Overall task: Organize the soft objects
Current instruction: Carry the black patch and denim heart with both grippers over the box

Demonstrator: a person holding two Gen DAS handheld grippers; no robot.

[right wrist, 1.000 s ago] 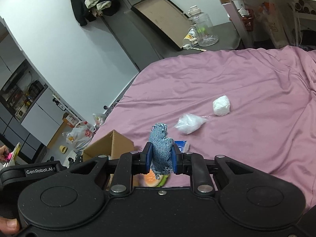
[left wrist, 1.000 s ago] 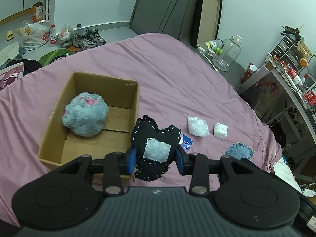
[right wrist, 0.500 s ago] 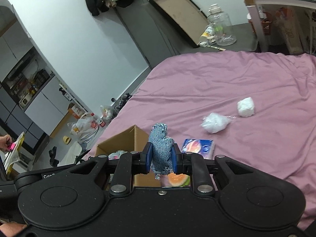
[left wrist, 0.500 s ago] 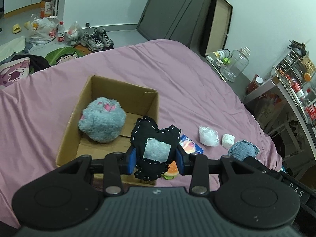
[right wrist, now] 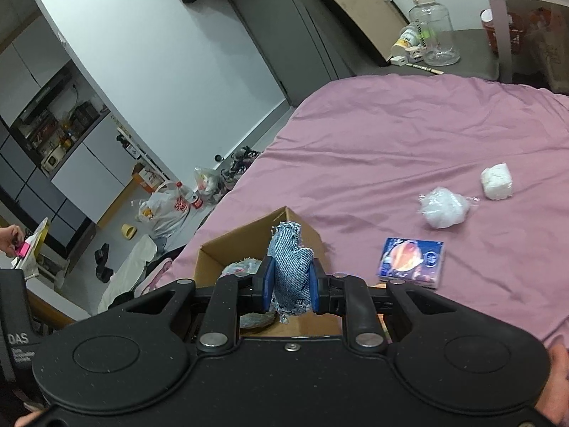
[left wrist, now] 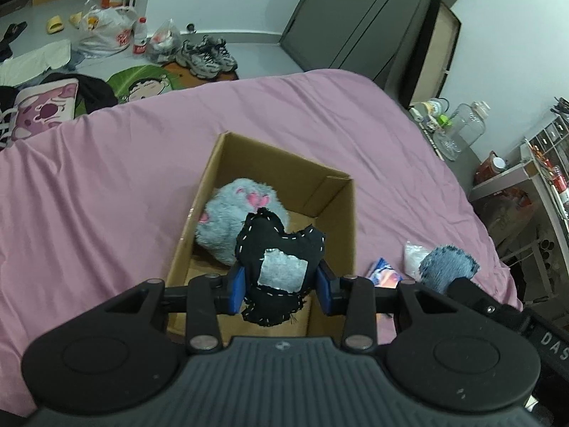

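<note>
The left tongs (left wrist: 281, 286) pinch a black heart-shaped cushion (left wrist: 279, 267) with white stitching and a grey patch, held above the open cardboard box (left wrist: 341, 220). The right tongs (right wrist: 290, 286) pinch a blue denim cushion (right wrist: 290, 277) over the near end of the same box (right wrist: 231, 245). A grey plush toy (left wrist: 231, 213) with pink marks lies inside the box, against its left wall.

Surrounding items: a blue printed packet (right wrist: 412, 258) lies on the bed just beside the box. Beyond it lie a clear bag of white filling (right wrist: 444, 206) and, near that, a white wad (right wrist: 496, 181). These three items are apart from one another. In the left wrist view the denim cushion (left wrist: 448, 265) partly hides the bag.

Surface: a bed with a pink sheet (left wrist: 106, 195), lightly creased, carries the box and loose items.

Room: sneakers (left wrist: 206, 55), plastic bags (left wrist: 103, 32) and a water bottle (left wrist: 139, 35) lie on the grey floor. A large clear jar (right wrist: 432, 32) stands beyond the bed's far corner. A dark wardrobe (left wrist: 355, 17) lines the wall.
</note>
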